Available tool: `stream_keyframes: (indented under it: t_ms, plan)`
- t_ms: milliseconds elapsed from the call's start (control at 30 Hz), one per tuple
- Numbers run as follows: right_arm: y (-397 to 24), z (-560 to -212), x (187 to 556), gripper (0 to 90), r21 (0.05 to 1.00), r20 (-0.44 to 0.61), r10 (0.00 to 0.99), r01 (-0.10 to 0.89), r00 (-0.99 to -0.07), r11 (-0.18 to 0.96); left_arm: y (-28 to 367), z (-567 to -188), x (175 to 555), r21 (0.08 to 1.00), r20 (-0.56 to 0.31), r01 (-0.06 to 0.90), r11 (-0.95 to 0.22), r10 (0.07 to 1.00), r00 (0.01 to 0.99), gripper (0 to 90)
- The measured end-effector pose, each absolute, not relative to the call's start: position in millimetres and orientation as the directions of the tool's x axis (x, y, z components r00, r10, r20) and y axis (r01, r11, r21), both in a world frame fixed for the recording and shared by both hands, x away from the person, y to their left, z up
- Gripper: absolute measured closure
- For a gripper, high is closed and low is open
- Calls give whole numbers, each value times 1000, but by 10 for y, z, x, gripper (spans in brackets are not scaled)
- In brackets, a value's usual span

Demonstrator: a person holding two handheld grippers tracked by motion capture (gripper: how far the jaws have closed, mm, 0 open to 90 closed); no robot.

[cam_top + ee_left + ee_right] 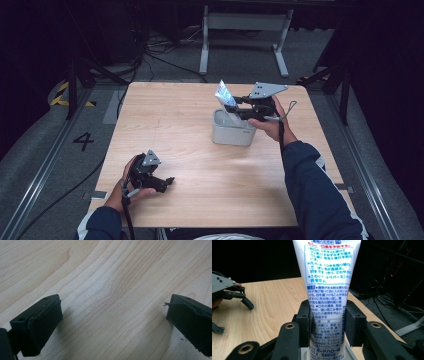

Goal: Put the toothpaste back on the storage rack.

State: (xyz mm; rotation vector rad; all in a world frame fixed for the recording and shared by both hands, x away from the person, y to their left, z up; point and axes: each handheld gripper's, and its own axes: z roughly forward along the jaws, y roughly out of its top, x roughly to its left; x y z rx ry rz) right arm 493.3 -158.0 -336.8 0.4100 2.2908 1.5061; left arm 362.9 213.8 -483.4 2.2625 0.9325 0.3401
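- From the high view, a pale wooden table [190, 120] carries a small grey container [232, 131] with rounded corners, standing nearer the far right corner than the middle.
- The right gripper [235, 106] is held above that container by the person's right hand [269, 125], clenched on a white toothpaste tube [226, 97] that sticks up out of the container, tilted, its flat crimped end uppermost.
- The right gripper view brings out what the high view cannot: the tube [326, 290] is glossy white plastic printed with dense blue Japanese text inside thin teal frames, and the two black pads [304, 323] press its sides — one on each flank, the tube standing straight between them.
- In that same view the grey container's rim [350, 353] peeps out just below the tube, and the other gripper appears far off at the left edge above the wood.
- The left gripper [167, 184] sits low over the near left part of the table, held in the left hand [131, 187], a grey three-cornered plate on top.
- The left gripper view shows its jaws spread wide and released, holding nothing — bare wood grain between them.
- Close up, the left pads [46, 326] are matte black rubber with frayed, slightly torn edges; the tabletop [112, 290] shows wavy blond grain lines.
- Beyond the table's far edge, the high view shows a grey floor with black cables [160, 50] and a white metal frame [245, 30].
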Motion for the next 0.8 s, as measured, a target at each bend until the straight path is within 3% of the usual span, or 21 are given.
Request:
stream_keyframes:
  t_ms: [800]
  plan:
    - [-1626, -3607, 5057, 626, 906, -115, 442, 88, -890, 414, 2140, -4834, 3630, 663, -5, 527, -531, 701, 713, 7]
